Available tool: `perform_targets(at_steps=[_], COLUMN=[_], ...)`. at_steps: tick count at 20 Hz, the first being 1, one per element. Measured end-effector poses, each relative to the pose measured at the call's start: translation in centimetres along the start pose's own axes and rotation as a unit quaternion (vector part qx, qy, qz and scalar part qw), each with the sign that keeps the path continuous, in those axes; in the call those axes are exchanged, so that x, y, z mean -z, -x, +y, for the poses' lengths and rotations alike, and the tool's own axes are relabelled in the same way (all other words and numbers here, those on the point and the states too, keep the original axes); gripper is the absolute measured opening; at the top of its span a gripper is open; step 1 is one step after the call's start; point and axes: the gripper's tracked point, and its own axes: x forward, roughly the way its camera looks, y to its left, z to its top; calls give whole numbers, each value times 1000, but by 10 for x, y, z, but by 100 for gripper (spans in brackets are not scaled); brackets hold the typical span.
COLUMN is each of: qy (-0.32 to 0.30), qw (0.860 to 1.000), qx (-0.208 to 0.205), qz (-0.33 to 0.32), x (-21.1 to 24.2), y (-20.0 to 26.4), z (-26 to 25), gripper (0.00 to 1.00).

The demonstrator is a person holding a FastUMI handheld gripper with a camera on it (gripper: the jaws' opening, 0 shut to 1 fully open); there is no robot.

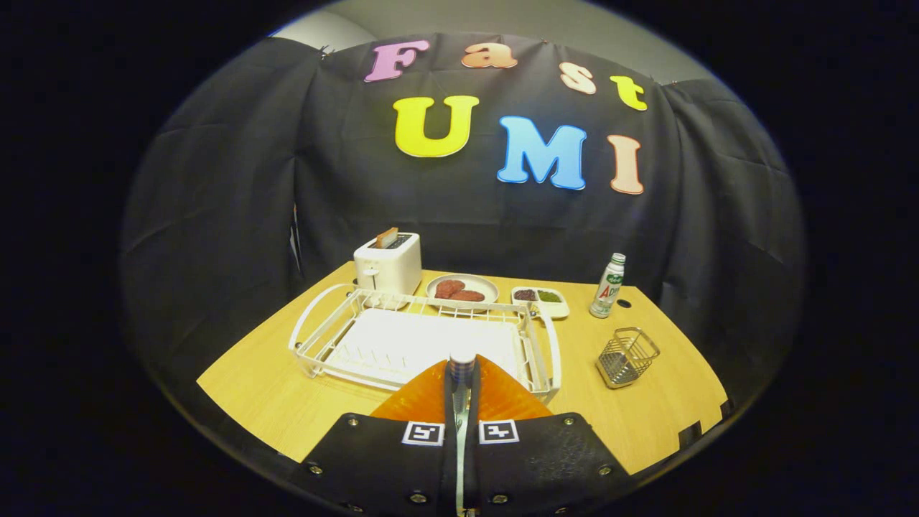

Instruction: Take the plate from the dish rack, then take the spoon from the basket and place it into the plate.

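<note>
Between the closed fingers [461, 402] a spoon [462, 370] is clamped, above the orange plate [502, 398] beside the dish rack [423, 337]; lowering it slowly and releasing low should prevent bouncing.

Table layout, clock directions from the dish rack [423, 345].
Toaster [388, 263] at 11, plate of food [462, 289] at 12, 2-compartment dish [540, 300] at 1, bottle [607, 286] further at 2, wire basket [627, 357] at 3; the plate [459, 397] lies at 6, between rack and gripper [460, 377].
</note>
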Motion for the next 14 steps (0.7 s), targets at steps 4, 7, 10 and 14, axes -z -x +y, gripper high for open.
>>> perform_targets(at_steps=[4, 7, 10, 14], qy=[6, 8, 17, 21], qw=[1000, 999, 999, 999], qx=[-18, -33, -38, -45], qz=[15, 18, 19, 6], x=[23, 37, 46, 45], y=[-6, -13, -16, -17], z=[16, 25, 27, 26], gripper=[3, 4, 3, 4])
